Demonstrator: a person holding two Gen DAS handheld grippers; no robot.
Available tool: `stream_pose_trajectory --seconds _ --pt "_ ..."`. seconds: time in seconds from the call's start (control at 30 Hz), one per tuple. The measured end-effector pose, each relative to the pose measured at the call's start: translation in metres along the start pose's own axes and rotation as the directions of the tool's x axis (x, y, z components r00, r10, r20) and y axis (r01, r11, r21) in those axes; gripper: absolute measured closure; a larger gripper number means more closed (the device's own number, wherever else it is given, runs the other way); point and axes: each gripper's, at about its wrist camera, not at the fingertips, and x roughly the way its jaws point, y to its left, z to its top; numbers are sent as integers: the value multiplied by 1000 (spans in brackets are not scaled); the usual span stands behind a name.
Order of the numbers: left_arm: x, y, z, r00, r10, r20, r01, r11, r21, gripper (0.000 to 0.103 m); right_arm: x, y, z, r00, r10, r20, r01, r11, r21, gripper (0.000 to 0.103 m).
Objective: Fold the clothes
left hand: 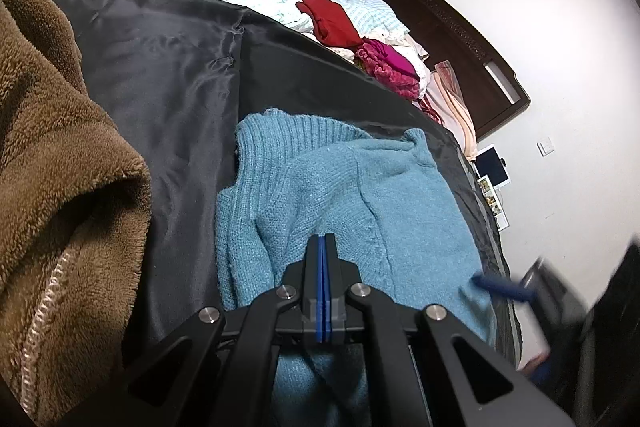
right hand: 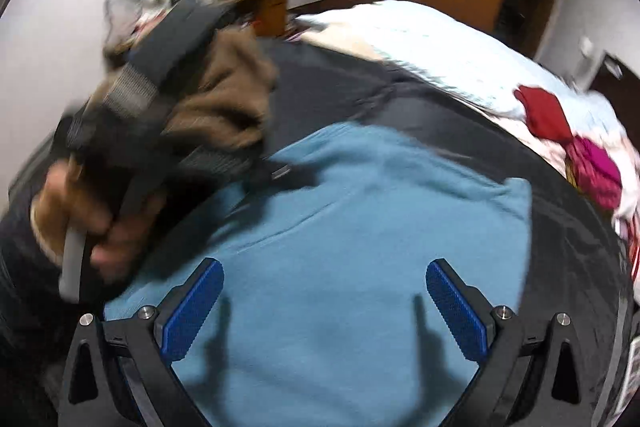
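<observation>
At the left edge a brown fleece [left hand: 60,155] crowds the black sheet [left hand: 168,75] beside the centred blue sweater [left hand: 340,187], soft, limp knit best taken at a hem or shoulder, over which the left gripper [left hand: 323,239] is clenched empty and the right gripper [right hand: 324,303] gapes released.

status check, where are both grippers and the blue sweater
Left gripper shut, over the blue knitted sweater. Right gripper open above it, nothing between pads. Sweater spread on black sheet. Brown fleece garment beside it, not blocking.
</observation>
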Motion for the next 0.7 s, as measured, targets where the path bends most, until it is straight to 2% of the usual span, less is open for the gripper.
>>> stream_pose_trajectory --seconds 0.07,0.23,0.57,0.7 --pt "-1 1 0 1000 -5 -3 5 1000 -3 99 16 15 -8 999 -37 -33 36 999 -26 0" --pt "-1 3 1 1000 -19 -9 19 1000 -10 99 20 20 -27 997 -70 28 69 996 52 0" --pt "-5 5 4 999 -35 -38 34 999 -30 99 8 31 -33 982 -177 65 168 979 118 0" --pt "-17 2 5 998 -44 -41 43 998 -36 97 8 29 -42 979 -176 99 157 972 174 0"
